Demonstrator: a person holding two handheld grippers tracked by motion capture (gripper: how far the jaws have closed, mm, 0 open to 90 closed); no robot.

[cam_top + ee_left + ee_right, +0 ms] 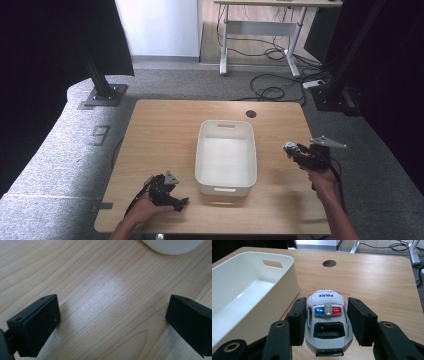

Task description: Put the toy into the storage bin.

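From the high view, the right gripper [291, 149] is holding a toy car [289, 148] above the desk's [165, 125] right edge, beside the empty bin [226, 178]; the left gripper [181, 203] is lying near the front-left corner. In the left gripper view, its jaws are gaping over bare wood. In the right gripper view, the jaws are clamping the car's sides; judging from this, carrying it level over the bin's rim before releasing looks best.

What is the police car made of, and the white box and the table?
Police car: looks like glossy moulded plastic, with shiny clear light covers. White box: probably smooth plastic, softly reflective with rounded edges. Table: wood or wood-look laminate; grain lines show.
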